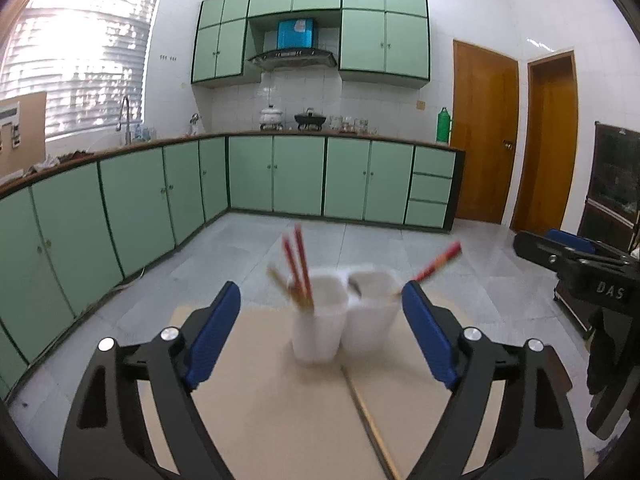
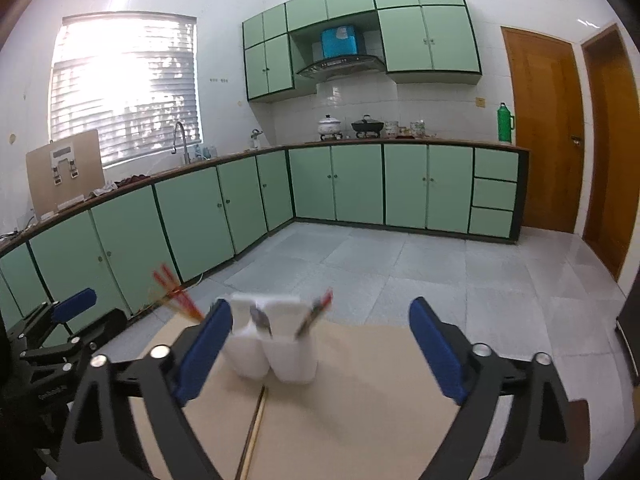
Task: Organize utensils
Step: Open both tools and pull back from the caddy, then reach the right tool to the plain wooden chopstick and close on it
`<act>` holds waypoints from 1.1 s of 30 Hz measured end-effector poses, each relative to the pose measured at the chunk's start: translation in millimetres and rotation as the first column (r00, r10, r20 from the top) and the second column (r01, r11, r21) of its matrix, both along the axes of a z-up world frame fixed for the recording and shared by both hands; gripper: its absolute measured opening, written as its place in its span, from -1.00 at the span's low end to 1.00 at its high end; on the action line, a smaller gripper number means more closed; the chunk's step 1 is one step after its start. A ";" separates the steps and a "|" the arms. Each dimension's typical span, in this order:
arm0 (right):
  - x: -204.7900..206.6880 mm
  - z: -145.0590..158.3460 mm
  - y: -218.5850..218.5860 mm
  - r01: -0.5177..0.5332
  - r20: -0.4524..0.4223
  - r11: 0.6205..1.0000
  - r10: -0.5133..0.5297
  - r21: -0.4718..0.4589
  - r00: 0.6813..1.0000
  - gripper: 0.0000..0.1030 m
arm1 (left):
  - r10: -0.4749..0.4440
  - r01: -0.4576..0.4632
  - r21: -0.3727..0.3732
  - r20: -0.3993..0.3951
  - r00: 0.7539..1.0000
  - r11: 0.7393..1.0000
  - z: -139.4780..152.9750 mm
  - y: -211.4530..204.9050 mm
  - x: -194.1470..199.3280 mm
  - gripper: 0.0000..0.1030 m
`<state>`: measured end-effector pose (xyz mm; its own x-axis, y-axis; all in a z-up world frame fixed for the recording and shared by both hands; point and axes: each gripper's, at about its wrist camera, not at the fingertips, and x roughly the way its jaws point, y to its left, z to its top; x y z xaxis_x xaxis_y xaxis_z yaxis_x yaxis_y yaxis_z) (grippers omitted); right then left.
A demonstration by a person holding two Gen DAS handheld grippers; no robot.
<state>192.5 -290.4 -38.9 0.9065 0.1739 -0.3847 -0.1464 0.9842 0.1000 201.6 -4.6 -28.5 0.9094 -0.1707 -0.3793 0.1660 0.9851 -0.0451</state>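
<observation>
Both the left hand-held gripper (image 1: 321, 300) and right hand-held gripper (image 2: 320, 314) hang released, empty, facing two white cups (image 1: 344, 316) holding chopsticks (image 1: 298, 266)

beige table (image 1: 280, 420), two white cups (image 1: 344, 316), chopstick (image 1: 372, 424)

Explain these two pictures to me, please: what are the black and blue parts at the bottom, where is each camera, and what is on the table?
Each picture comes from a camera fixed on a hand-held gripper, looking forward between its two blue fingers. One shows the left gripper, the other the right gripper. Both are open and hold nothing. On the beige table stand two white cups side by side. Red chopsticks stand in the left cup, one more leans in the right cup. A loose chopstick lies on the table. The kitchen behind has green cabinets.
</observation>
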 end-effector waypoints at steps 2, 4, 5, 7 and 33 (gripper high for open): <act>-14.2 -16.8 0.1 0.009 -0.024 1.000 -0.009 0.002 1.000 0.83 | 0.009 -0.009 0.008 -0.024 1.000 1.000 -13.8 3.0 -12.3 0.64; -24.5 -31.6 3.4 0.016 -0.050 1.000 -0.016 -0.013 0.999 0.84 | 0.015 -0.014 0.016 -0.052 0.999 1.000 -27.6 4.7 -22.9 0.67; -30.1 -40.2 5.1 0.019 -0.064 1.000 -0.020 -0.018 0.998 0.85 | 0.020 -0.019 0.022 -0.072 0.997 1.000 -37.0 6.2 -28.8 0.68; -37.1 -53.9 8.3 0.017 -0.094 1.000 -0.018 -0.013 0.995 0.85 | 0.024 -0.021 0.025 -0.115 0.993 0.999 -55.3 10.0 -38.3 0.69; -69.2 -187.8 71.4 -0.090 -0.433 0.994 0.054 -0.065 0.900 0.23 | 0.101 -0.063 0.117 -0.359 0.928 0.991 -155.9 29.9 -79.8 0.71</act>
